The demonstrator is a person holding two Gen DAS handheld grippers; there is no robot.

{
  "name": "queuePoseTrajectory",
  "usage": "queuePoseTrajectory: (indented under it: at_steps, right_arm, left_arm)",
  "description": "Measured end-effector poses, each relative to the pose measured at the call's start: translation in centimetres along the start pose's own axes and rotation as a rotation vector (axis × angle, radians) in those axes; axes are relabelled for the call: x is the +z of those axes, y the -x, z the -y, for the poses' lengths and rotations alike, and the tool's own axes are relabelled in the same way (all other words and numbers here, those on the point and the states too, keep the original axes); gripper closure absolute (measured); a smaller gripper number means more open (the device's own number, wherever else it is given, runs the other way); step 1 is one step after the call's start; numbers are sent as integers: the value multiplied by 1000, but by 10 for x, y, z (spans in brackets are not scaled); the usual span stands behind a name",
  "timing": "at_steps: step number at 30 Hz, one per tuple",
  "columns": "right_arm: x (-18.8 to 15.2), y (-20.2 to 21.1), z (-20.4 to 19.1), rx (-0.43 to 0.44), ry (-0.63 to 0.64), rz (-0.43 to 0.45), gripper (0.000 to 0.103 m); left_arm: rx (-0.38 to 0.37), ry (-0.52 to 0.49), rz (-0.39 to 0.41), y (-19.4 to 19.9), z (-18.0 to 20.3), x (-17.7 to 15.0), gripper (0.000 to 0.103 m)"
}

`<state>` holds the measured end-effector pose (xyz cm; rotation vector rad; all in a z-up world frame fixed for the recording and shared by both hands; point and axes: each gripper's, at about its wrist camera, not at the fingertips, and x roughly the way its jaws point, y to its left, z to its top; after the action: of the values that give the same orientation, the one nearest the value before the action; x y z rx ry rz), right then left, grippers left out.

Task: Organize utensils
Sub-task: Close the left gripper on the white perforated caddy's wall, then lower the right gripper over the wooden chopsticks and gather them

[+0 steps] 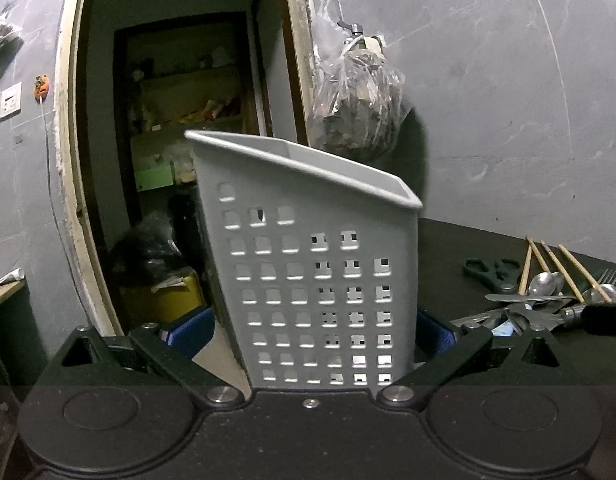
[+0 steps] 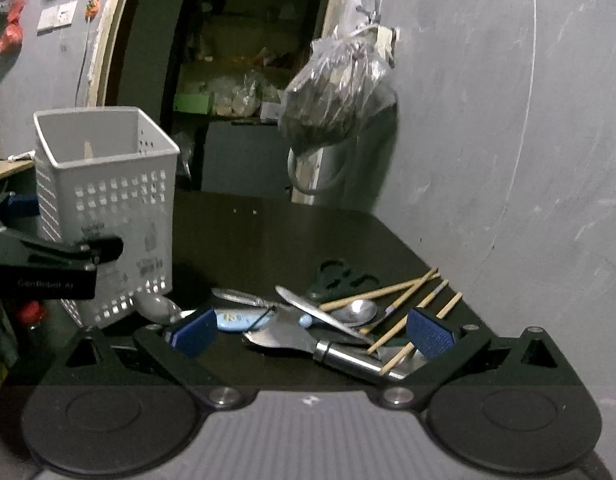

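A grey perforated utensil basket [image 1: 316,264] fills the left wrist view, tilted. My left gripper [image 1: 308,332] is shut on its lower part, blue pads on both sides. The basket also shows in the right wrist view [image 2: 107,208], lifted at one edge, with the left gripper [image 2: 55,260] clamped on it. A pile of utensils lies on the dark table [image 2: 267,232]: chopsticks [image 2: 404,296], a spoon [image 2: 356,312], a knife [image 2: 316,308], green scissors [image 2: 340,276] and a metal-handled spatula [image 2: 328,348]. My right gripper [image 2: 312,336] is open around the pile, just above it.
An open doorway [image 1: 179,120] with cluttered shelves is behind the table. A plastic bag [image 2: 332,96] hangs on the grey wall. The table's right edge runs near the chopsticks. Another spoon [image 2: 155,306] lies by the basket's base.
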<state>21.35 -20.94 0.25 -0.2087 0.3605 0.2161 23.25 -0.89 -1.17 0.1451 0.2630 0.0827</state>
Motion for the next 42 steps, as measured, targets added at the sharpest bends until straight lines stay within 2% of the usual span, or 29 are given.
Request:
queuePoseTrajectory:
  at_steps: [5, 7, 9, 12, 20, 27, 34, 42]
  right_arm:
    - [-10, -10, -1, 3, 11, -20, 0]
    - [-13, -13, -2, 3, 20, -29, 0]
    - [-13, -16, -2, 8, 22, -46, 0]
    - [-13, -18, -1, 13, 18, -54, 0]
    - [-12, -27, 2, 15, 24, -96, 0]
    - [-13, -31, 9, 3, 4, -120, 0]
    - [-12, -33, 29, -7, -79, -169, 0]
    - [6, -43, 74, -39, -193, -177, 0]
  left_arm:
    - [-6, -8, 15, -7, 1, -3, 1]
    - [-18, -8, 24, -7, 0, -4, 8]
    - [-31, -4, 20, -9, -2, -5, 21]
    - [-60, 11, 6, -13, -9, -8, 24]
    - [-148, -3, 9, -23, -27, -12, 26]
    - [-295, -42, 50, -27, -38, -17, 26]
    - [-443, -75, 80, -19, -34, -21, 26]
    - [-491, -88, 80, -4, -26, -27, 26]
